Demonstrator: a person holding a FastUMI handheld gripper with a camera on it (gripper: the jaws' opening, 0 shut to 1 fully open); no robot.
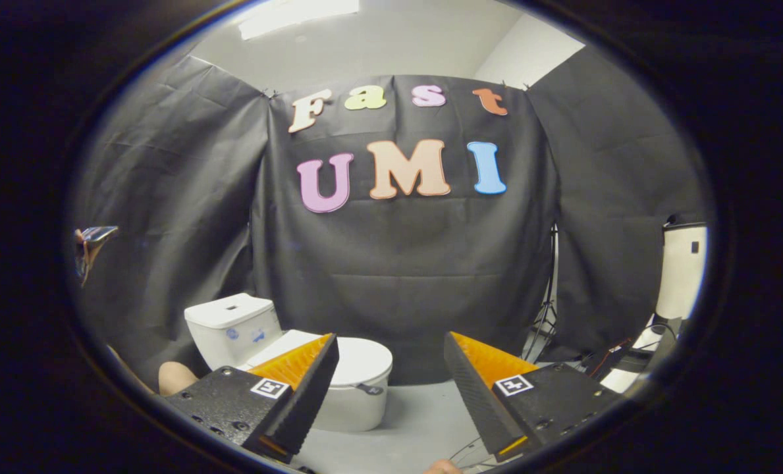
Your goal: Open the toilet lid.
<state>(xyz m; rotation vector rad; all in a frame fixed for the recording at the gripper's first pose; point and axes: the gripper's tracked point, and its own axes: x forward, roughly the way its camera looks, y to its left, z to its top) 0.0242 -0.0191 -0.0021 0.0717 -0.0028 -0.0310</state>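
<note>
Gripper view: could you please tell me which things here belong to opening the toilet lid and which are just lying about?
Belongs to the job:
- toilet lid, closed
- toilet
- gripper, open, well short of the lid

Just lying about:
- tripod stand by the cloth wall
- cables on the floor
- white appliance beyond them

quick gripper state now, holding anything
gripper: open, fingers spread wide, nothing between them; the toilet with its lid down sits beyond the fingers, untouched.
</note>
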